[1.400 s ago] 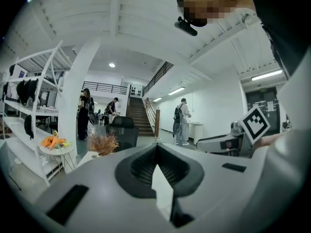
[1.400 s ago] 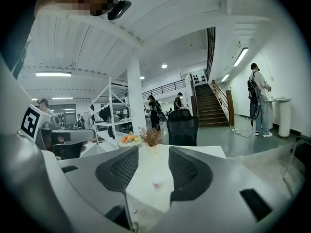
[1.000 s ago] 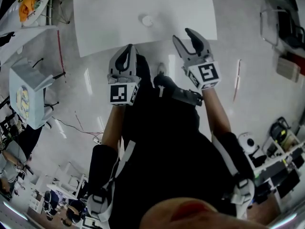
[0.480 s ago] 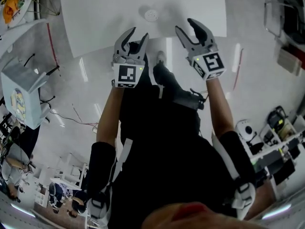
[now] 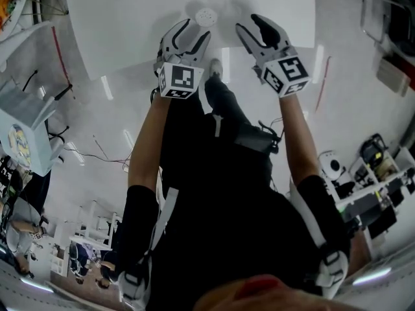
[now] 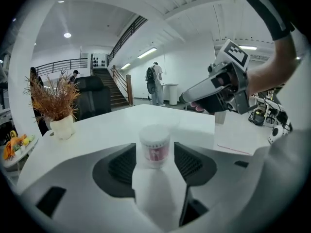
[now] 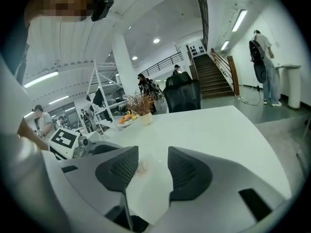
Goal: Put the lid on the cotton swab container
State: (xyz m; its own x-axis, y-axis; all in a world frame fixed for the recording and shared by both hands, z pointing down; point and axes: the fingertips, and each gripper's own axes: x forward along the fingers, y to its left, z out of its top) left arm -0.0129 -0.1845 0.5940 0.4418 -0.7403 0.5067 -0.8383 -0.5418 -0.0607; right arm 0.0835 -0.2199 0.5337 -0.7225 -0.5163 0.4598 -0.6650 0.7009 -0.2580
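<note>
**Both grippers open at the table's near edge, container just ahead**

The table (image 5: 130,18) is a plain white matt slab across the top of the head view. Below it the floor (image 5: 363,96) is pale and glossy and throws back the strip lights. The room is a big white hall. In the left gripper view, stairs (image 6: 104,79) with a dark rail rise at the upper left, and a person (image 6: 154,84) with a backpack stands by the far wall.

The container (image 5: 206,16) stands upright on the table at the top centre of the head view. It is a small round clear tub with a pink label and white at its top. My left gripper (image 5: 188,36) sits just below it. Its jaws have just been opening and stand wide, and the ribbed black pads (image 6: 121,166) frame my line to the tub. The tub stands beyond the tips, untouched. My right gripper (image 5: 251,28) is off to the tub's right, jaws apart too, with only bare table between them. A faint pink smear by its left pad is too blurred to name.

At the left of the left gripper view, a dried brown plant (image 6: 54,97) stands in a white pot (image 6: 62,127) on the table. A black chair (image 6: 95,101) stands behind it.
</note>
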